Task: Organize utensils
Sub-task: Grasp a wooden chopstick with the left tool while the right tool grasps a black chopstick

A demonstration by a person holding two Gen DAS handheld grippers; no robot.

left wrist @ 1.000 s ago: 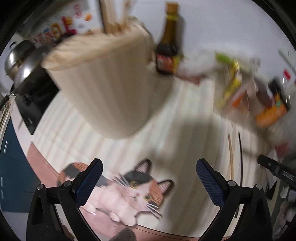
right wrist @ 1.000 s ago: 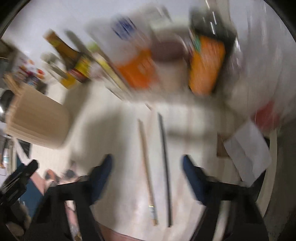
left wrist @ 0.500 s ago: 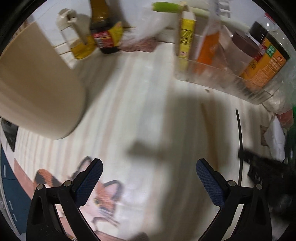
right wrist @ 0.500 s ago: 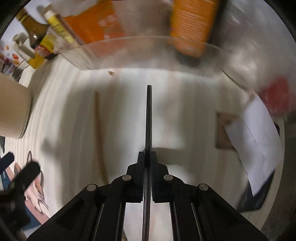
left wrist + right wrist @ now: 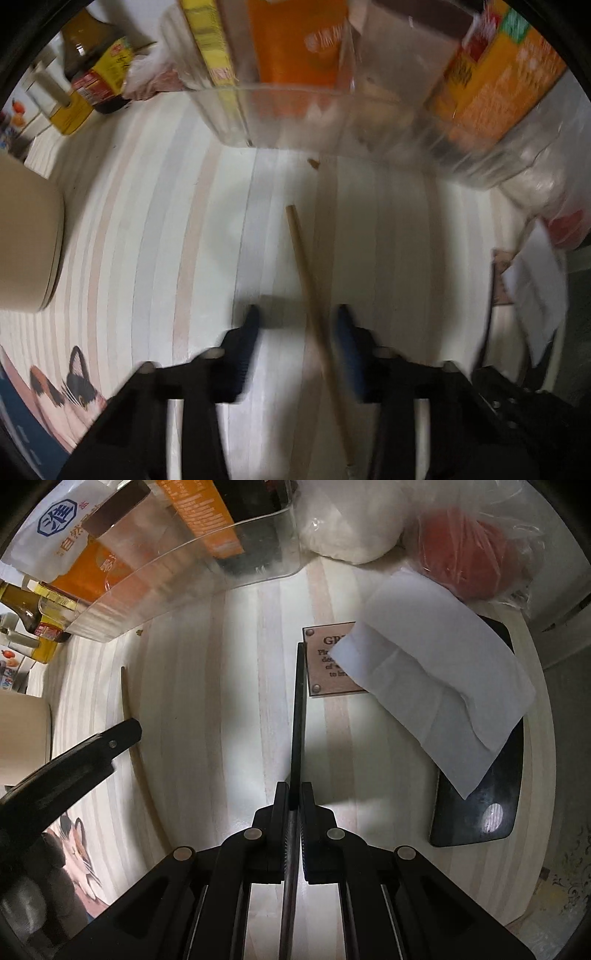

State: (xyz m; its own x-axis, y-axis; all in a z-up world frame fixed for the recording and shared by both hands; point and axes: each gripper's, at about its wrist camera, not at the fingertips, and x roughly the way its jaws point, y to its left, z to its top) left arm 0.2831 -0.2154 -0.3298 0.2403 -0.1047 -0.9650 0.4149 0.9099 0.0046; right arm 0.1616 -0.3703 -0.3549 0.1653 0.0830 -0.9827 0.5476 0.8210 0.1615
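Note:
A pale wooden chopstick (image 5: pixel 308 280) lies on the striped tabletop and runs between the fingers of my left gripper (image 5: pixel 297 321). Its jaws are closing, the chopstick sits near the right finger, and a gap still shows on the left side. My right gripper (image 5: pixel 294 794) is shut on a black chopstick (image 5: pixel 298 709), which sticks out forward over the table. The left gripper's arm (image 5: pixel 92 749) shows at the left of the right wrist view. A beige ribbed utensil holder (image 5: pixel 26 240) stands at the far left.
A clear plastic bin (image 5: pixel 332 122) of packets and boxes stands at the back, with a dark sauce bottle (image 5: pixel 96 74) to its left. To the right lie white paper (image 5: pixel 436 686), a brown plaque (image 5: pixel 321 672), a black slab (image 5: pixel 480 805) and a red bag (image 5: pixel 469 554). A cat mat (image 5: pixel 74 387) covers the near left.
My left gripper has swung right from the holder and come down over the wooden chopstick, its wide jaws narrowing. My right gripper shut on the black chopstick and carried it toward the plaque.

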